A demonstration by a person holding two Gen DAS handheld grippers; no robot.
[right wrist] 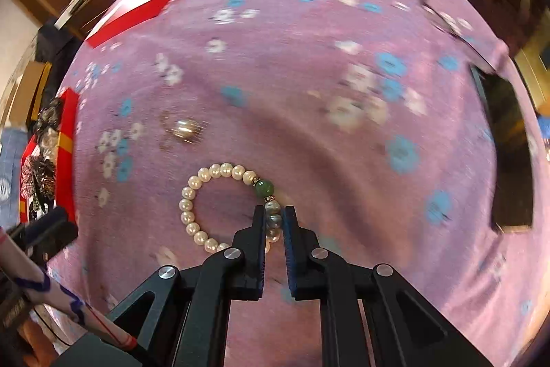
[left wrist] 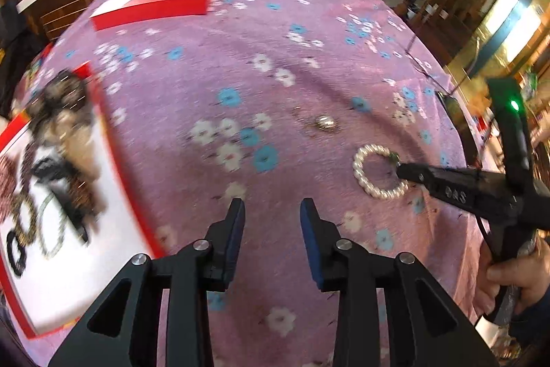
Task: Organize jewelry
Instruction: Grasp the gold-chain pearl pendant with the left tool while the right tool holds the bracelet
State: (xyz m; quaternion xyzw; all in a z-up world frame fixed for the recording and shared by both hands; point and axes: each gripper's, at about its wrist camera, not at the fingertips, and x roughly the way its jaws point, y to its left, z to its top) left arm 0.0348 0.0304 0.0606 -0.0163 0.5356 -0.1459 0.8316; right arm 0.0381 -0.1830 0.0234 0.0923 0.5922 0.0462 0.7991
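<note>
A pearl bracelet (right wrist: 192,205) with a green bead (right wrist: 264,188) lies on the pink flowered cloth (right wrist: 309,92). My right gripper (right wrist: 274,215) is shut on the bracelet's grey beads beside the green one; it also shows in the left wrist view (left wrist: 400,169), on the bracelet (left wrist: 361,171). My left gripper (left wrist: 272,212) is open and empty above the cloth, left of the bracelet. A small silver and gold piece (left wrist: 325,122) lies beyond it, also seen in the right wrist view (right wrist: 185,128). A red-rimmed white tray (left wrist: 62,281) at the left holds several pieces of jewelry (left wrist: 65,133).
A red box lid (left wrist: 154,2) lies at the far left of the table. A dark flat object (right wrist: 508,153) lies at the right edge of the cloth. Wooden furniture stands beyond the table.
</note>
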